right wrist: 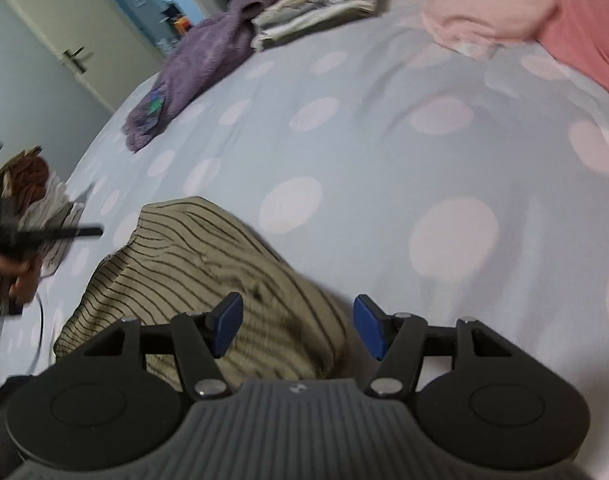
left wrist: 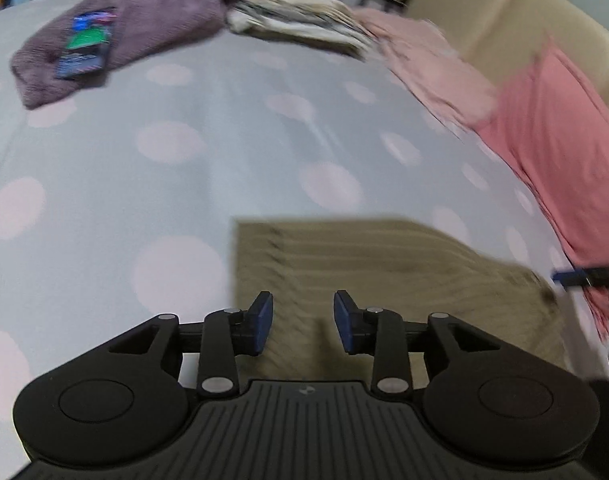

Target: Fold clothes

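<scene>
Bedroom light falls on a pale grey bedsheet (right wrist: 384,152) printed with large pink dots, which serves as the folding surface. On its near part lies the beige striped garment (right wrist: 192,264), partly folded, its stripes running roughly across the cloth. Farther back sit a purple fleece (left wrist: 152,12), a folded stack of pale printed cloth (right wrist: 320,0), and a pink garment (left wrist: 544,128) draped along the far right (with a lighter pink piece beside it).

The left gripper (left wrist: 303,320) hovers over the near edge of the striped garment, jaws apart with nothing between them; the cloth's straight left edge lies just left of its fingers. The right gripper (right wrist: 296,328) also stands parted and empty, its left finger over the garment's right-hand end and its right finger over bare sheet, so the garment's edge passes between the fingers.

From the right-wrist view the garment stretches away to the left, toward the person's left hand (right wrist: 12,276), so its long axis seems to run between the two tools. Each gripper looks about equally near its own end, which would suit a two-handed pinch at both ends.
</scene>
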`<state>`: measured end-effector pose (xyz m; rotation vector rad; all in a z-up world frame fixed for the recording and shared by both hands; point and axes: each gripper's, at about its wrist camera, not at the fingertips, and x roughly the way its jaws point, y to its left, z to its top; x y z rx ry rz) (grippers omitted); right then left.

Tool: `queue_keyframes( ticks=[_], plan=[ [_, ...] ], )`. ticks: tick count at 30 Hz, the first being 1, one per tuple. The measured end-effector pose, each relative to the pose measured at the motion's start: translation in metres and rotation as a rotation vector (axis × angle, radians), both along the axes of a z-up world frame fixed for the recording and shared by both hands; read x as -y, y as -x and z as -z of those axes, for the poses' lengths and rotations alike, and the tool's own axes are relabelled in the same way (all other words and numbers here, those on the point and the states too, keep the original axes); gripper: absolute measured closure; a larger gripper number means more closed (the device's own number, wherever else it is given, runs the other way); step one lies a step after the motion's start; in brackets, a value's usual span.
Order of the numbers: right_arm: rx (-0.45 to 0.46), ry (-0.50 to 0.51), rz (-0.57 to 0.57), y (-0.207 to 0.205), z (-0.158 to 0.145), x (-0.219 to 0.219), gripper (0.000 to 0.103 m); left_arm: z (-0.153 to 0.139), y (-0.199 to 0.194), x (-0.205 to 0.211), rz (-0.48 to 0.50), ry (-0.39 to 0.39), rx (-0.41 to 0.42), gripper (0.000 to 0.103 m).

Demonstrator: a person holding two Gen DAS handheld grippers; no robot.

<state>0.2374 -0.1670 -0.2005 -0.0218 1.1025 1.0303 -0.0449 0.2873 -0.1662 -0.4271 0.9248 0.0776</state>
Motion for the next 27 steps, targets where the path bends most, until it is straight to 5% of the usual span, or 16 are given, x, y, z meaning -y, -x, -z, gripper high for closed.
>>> queue_keyframes(
  ticks=[3, 8, 17, 21, 27],
  plan=[
    [-0.005, 0.005, 0.049, 0.014, -0.004, 0.011, 0.039, -0.003, 0.007, 0.037, 0.059, -0.006, -0.006, 0.063],
    [0.075, 0.025, -0.004, 0.06, -0.019, 0.006, 0.039, -0.007, 0.032, 0.069, 0.063, -0.124, -0.084, 0.057],
    [0.191, 0.058, -0.226, 0.152, -0.026, -0.044, 0.039, -0.021, 0.107, 0.027, -0.098, -0.128, -0.169, 0.055],
    [0.211, 0.107, -0.238, 0.168, -0.023, -0.055, 0.039, -0.031, 0.119, 0.023, -0.122, -0.087, -0.122, 0.055],
    [0.239, 0.163, -0.101, 0.152, -0.032, -0.03, 0.039, -0.039, 0.078, 0.095, 0.048, -0.072, 0.015, 0.055]
  ],
)
